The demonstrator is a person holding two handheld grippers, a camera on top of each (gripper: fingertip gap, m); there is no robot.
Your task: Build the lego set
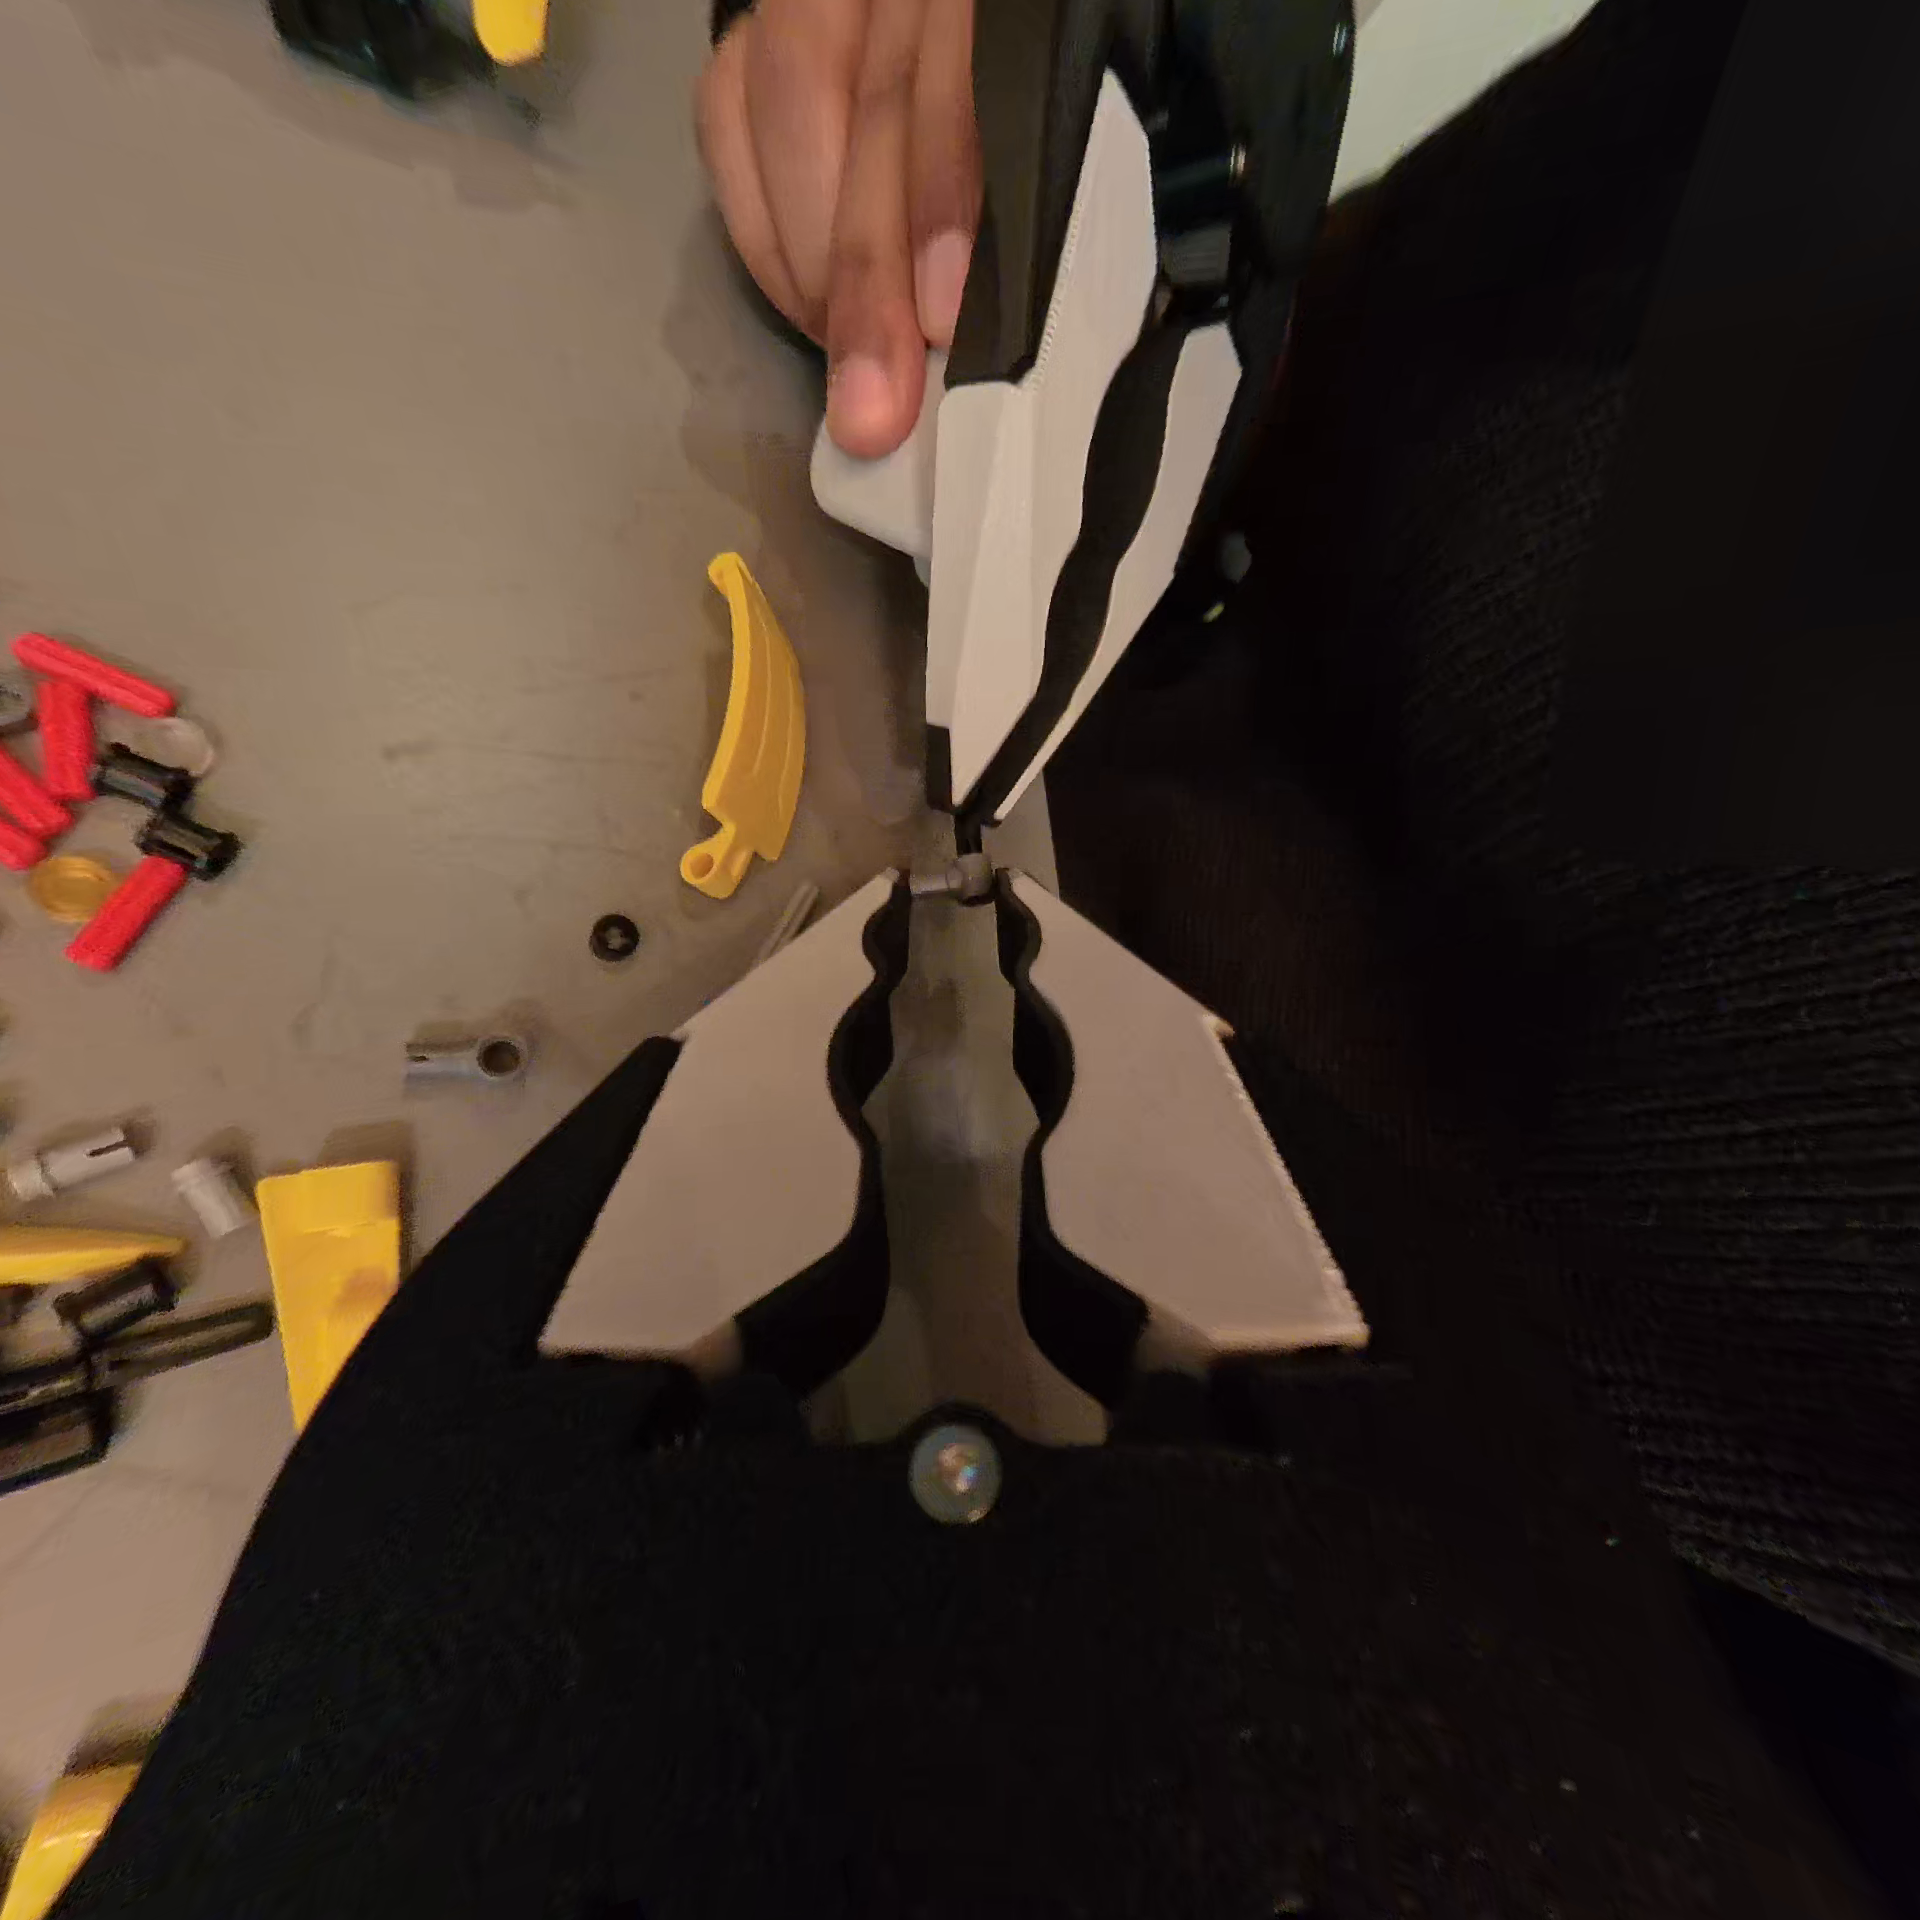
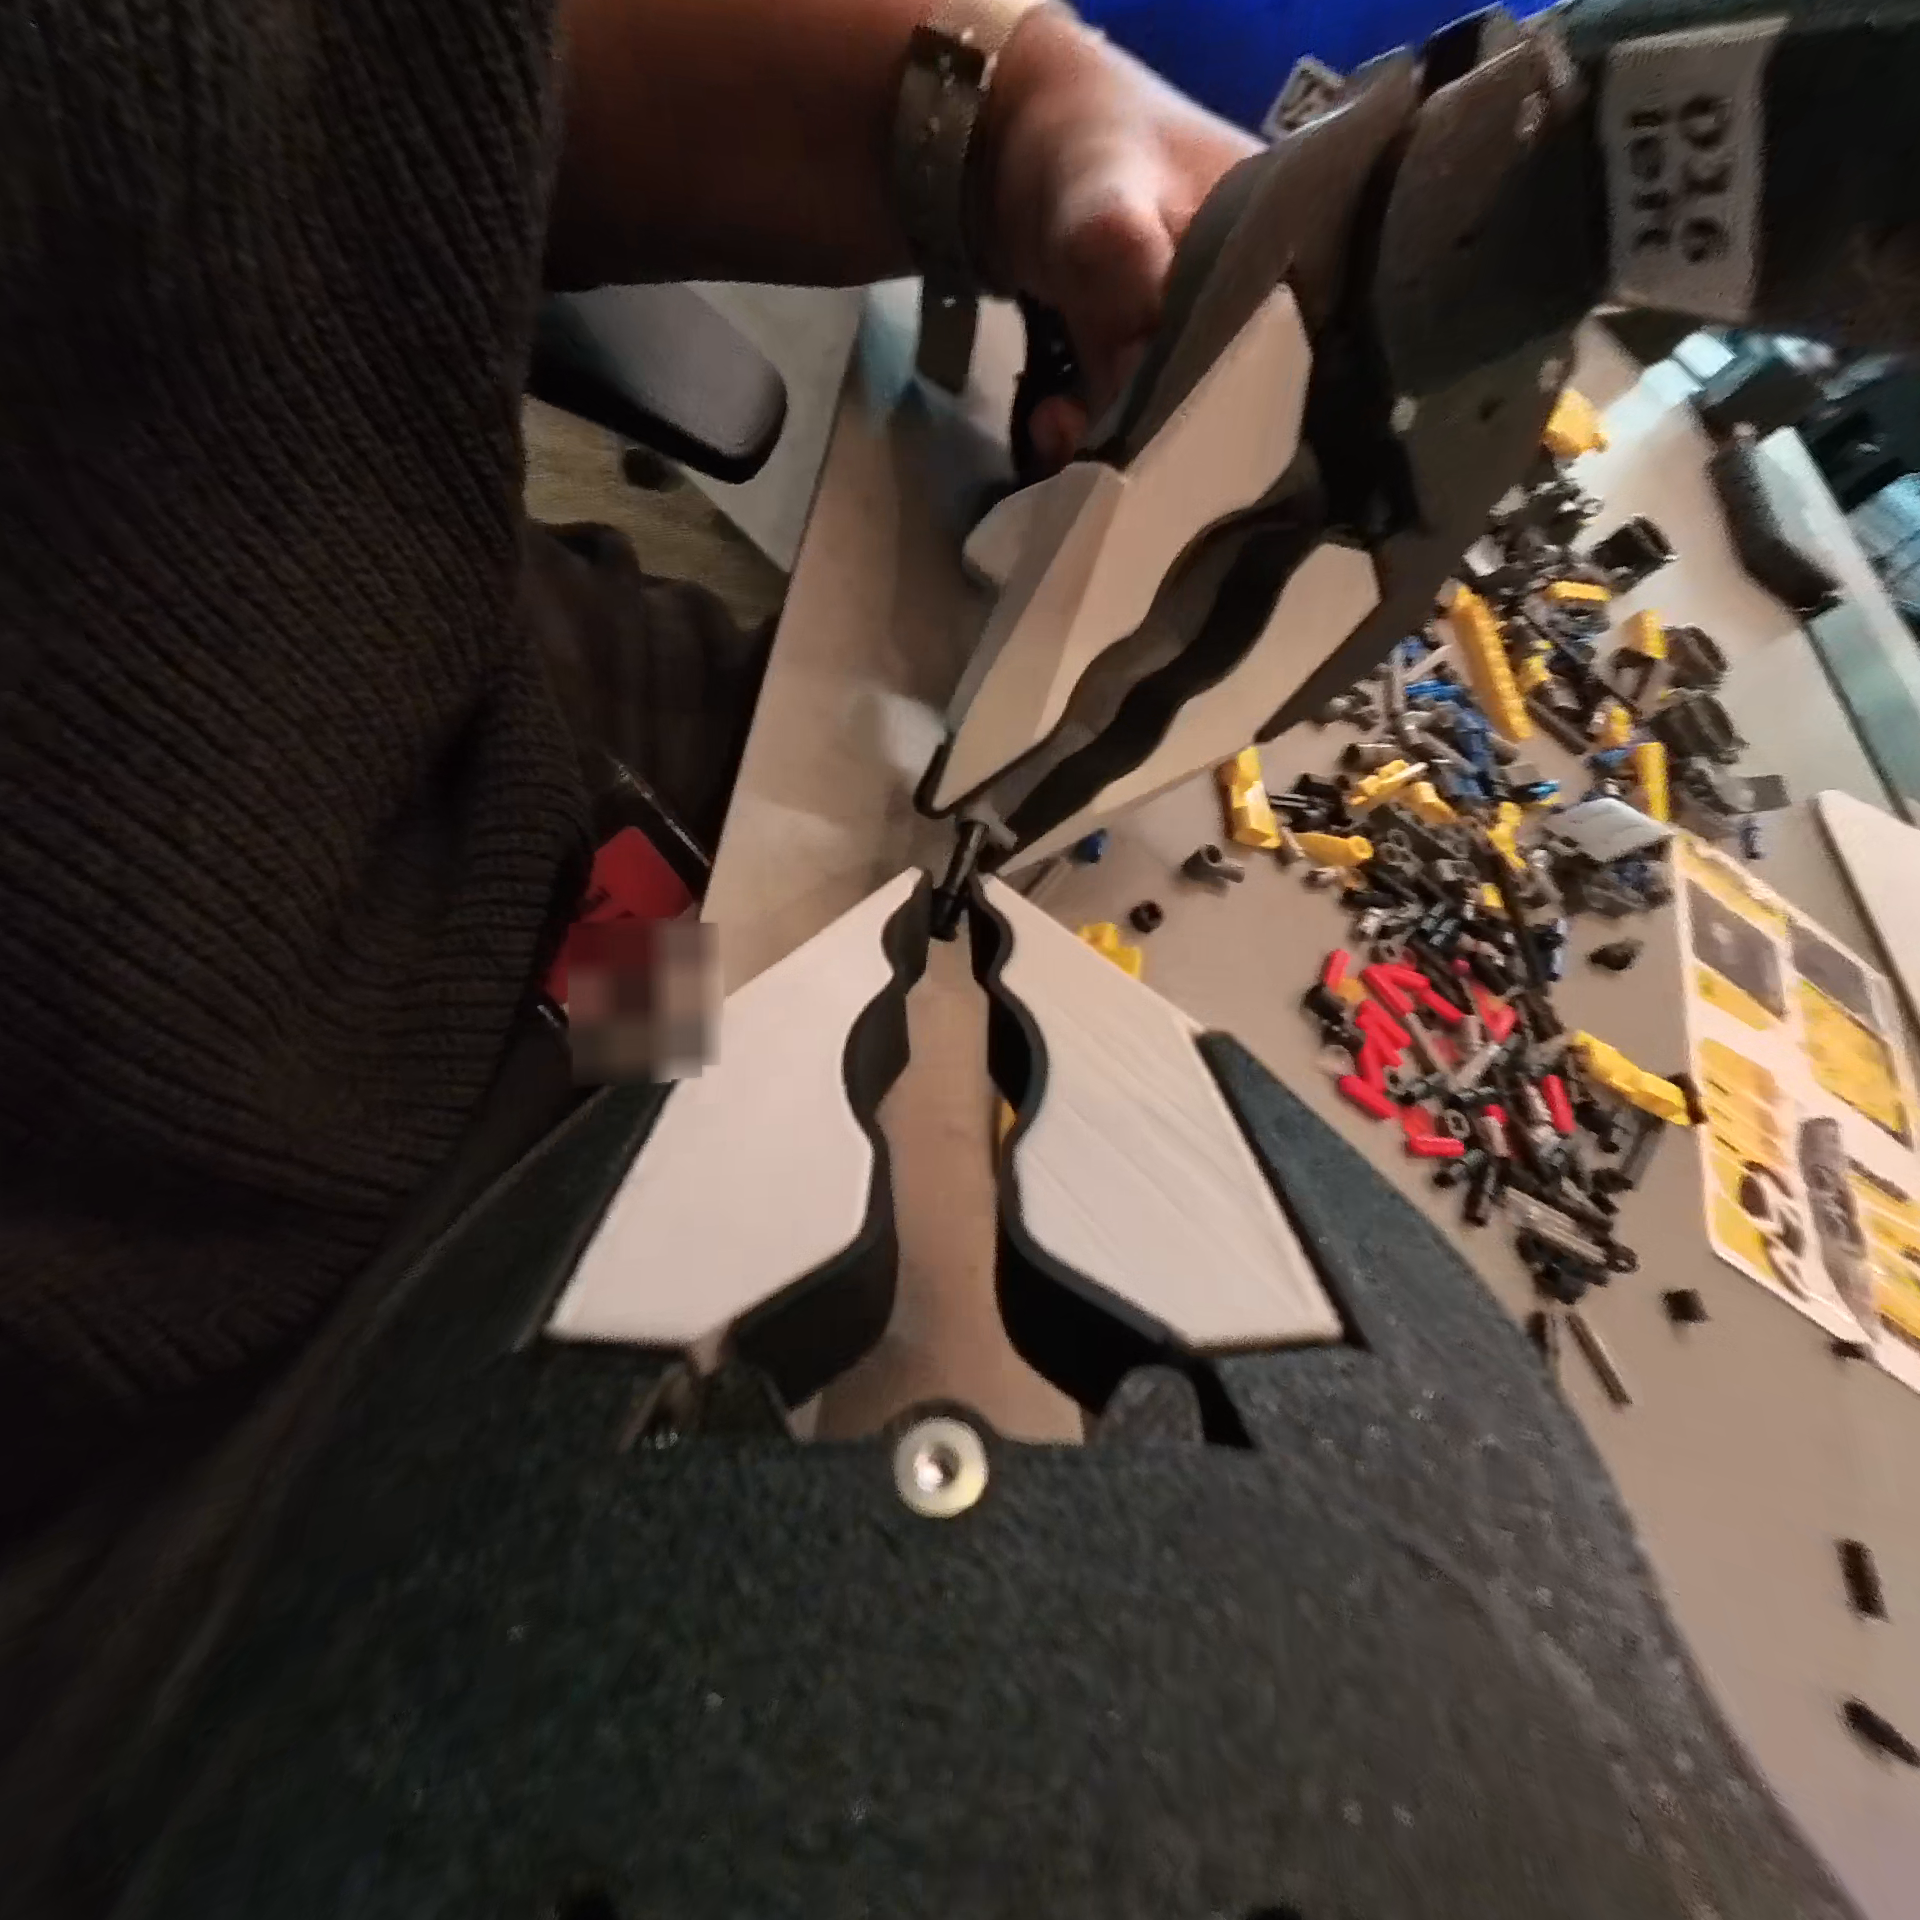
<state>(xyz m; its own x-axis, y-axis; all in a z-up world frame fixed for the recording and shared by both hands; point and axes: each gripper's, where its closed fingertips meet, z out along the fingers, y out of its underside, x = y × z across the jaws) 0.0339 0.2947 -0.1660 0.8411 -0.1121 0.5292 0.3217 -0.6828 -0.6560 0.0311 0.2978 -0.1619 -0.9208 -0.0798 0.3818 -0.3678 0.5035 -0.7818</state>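
Grippers tip-to-tip: left gripper (image 1: 954, 883) clamped on grey pin (image 1: 940, 885), right gripper (image 2: 948, 914) on black pin (image 2: 951, 878).

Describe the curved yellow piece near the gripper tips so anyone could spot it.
On the grey table, look just left of where the two grippers meet. The curved yellow piece lies alone there, blade-shaped with a small eyelet at its lower end, unlike the straight red pins farther left.

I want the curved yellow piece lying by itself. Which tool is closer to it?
Left, though only slightly. The left tool pinches a small grey piece just right of the curved yellow piece. The right tool comes down from above, its tips meeting the left's, holding a black pin.
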